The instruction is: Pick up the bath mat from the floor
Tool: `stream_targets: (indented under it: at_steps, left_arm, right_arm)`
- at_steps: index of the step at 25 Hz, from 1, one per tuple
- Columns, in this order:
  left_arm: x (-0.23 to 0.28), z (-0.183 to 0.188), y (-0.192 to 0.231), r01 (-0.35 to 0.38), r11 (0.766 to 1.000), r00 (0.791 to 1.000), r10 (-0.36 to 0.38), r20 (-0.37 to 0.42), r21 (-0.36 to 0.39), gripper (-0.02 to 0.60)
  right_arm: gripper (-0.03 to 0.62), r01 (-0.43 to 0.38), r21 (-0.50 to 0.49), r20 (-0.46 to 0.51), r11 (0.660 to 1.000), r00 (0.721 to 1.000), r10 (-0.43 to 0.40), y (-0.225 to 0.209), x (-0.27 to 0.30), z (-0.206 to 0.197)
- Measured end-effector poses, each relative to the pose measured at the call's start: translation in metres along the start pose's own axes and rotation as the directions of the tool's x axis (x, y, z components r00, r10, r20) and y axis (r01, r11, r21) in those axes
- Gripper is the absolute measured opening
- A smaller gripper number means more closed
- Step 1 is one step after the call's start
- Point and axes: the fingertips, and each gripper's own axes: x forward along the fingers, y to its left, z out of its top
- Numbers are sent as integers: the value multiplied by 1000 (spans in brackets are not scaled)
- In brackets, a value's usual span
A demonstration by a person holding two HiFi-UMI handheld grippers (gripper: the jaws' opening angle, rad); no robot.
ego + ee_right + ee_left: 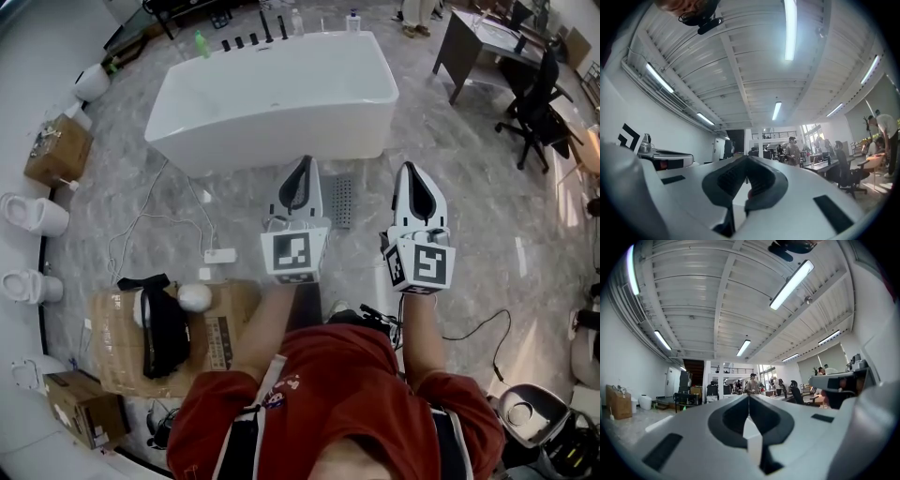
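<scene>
A small grey dotted rectangle (342,201), which may be the bath mat, lies on the marble floor just in front of the white bathtub (281,94). My left gripper (301,165) is held level above the floor just left of it, jaws shut and empty. My right gripper (410,171) hovers to its right, also shut with nothing held. Both gripper views look across the hall and up at the ceiling. The left gripper (749,396) and right gripper (747,159) show closed tips there, and no mat appears in either.
Cardboard boxes (58,148) and toilets (36,216) line the left wall. A taped box (220,328) with a black item sits near my left side. A power strip (221,255) with cables lies on the floor. A desk (483,42) and office chair (536,112) stand at the right.
</scene>
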Motion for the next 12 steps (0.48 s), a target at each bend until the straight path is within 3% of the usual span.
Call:
stream_targets:
  at_steps: [12]
  left_arm:
    - [46,-12,11,13,1000,1000,-13,-21,-20,15]
  right_arm:
    - [12,5,-4,-35,1000,999,-5,-12,46,-20]
